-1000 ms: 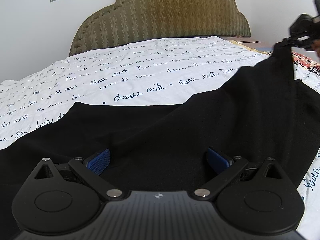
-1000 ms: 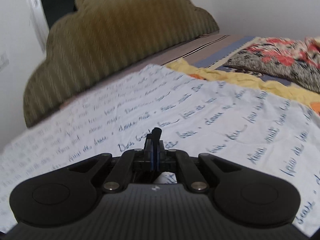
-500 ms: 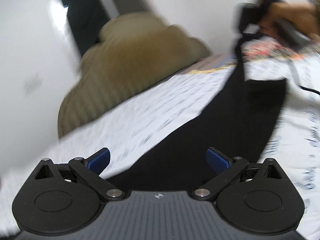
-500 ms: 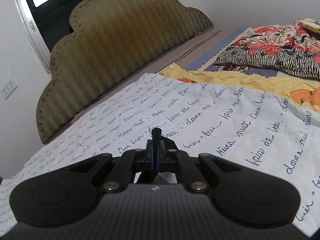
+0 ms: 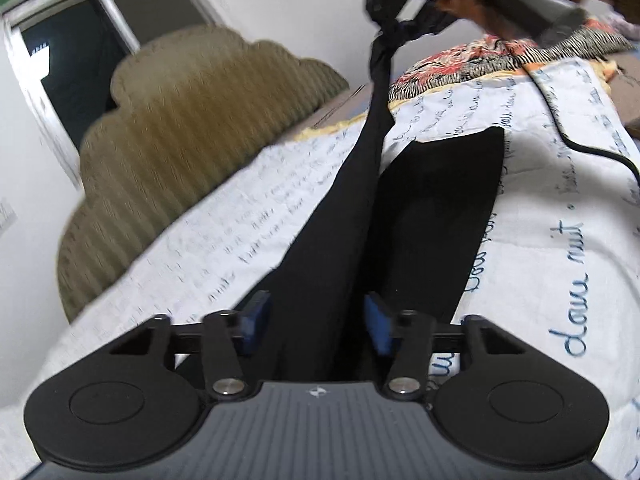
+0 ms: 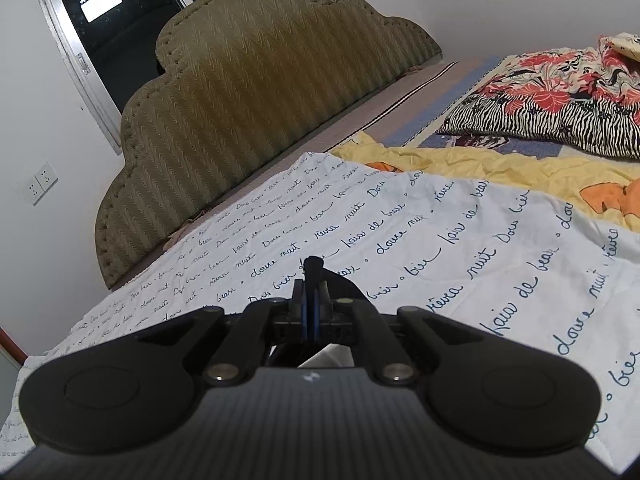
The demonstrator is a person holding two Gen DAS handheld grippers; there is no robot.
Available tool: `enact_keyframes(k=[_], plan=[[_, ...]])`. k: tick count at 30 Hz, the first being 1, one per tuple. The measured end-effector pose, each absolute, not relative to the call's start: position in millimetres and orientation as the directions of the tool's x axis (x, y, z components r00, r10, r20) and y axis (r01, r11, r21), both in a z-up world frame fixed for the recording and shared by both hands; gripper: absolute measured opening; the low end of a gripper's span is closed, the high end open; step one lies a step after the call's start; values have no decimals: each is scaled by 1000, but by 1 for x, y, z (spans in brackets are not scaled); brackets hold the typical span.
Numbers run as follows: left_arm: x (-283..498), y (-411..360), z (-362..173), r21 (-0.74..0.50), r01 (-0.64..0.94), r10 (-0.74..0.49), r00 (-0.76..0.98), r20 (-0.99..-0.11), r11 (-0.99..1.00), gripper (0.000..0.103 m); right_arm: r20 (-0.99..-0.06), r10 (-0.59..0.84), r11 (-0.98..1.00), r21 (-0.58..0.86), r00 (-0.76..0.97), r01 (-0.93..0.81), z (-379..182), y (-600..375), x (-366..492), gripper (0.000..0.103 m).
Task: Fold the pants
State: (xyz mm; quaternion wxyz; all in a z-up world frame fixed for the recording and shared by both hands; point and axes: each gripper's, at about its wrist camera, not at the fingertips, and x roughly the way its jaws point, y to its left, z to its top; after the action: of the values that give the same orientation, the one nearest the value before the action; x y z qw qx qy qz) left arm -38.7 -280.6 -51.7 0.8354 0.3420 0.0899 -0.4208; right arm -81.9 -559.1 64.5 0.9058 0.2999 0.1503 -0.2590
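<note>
The black pants (image 5: 436, 216) lie partly on the white script-printed bedsheet (image 5: 560, 240). One edge is pulled up into a taut strip (image 5: 344, 216) that runs from between my left fingers to my right gripper (image 5: 390, 30) at the top of the left wrist view. My left gripper (image 5: 316, 320) is open, its blue pads (image 5: 378, 326) on either side of the strip, apart from it. In the right wrist view my right gripper (image 6: 310, 300) is shut on a pinch of black pants fabric (image 6: 314, 266) above the sheet.
An olive padded headboard (image 6: 256, 92) stands at the back by a dark window (image 6: 104, 20). A yellow blanket (image 6: 500, 164) and a floral and zebra-print quilt (image 6: 552, 104) lie at the right. A black cable (image 5: 592, 148) crosses the sheet.
The left gripper has swung and tilted from over the flat pants to straddle the raised strip, and its fingers have closed in partway. The right gripper has lifted higher with the fabric.
</note>
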Motion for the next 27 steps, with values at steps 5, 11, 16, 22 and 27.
enact_keyframes(k=[5,11,16,22,27], plan=[[-30,-271,-49,418,802,-651,593,-474,426,11,-440,-378,685,460,815,566,57,-563,-89,3],[-32,-270,-45,418,809,-659,582,-476,413,11,-440,-374,678,471,816,565,49,-565,-99,3],[-38,-269,-52,432,819,-652,566,-504,378,11,-457,-379,662,473,805,581,35,-564,-114,3],[-44,-271,-64,458,821,-640,560,-526,343,11,-503,-377,610,496,778,617,1,-570,-131,3],[-48,-267,-65,460,823,-644,556,-526,334,11,-527,-374,578,512,763,636,-19,-569,-140,4]])
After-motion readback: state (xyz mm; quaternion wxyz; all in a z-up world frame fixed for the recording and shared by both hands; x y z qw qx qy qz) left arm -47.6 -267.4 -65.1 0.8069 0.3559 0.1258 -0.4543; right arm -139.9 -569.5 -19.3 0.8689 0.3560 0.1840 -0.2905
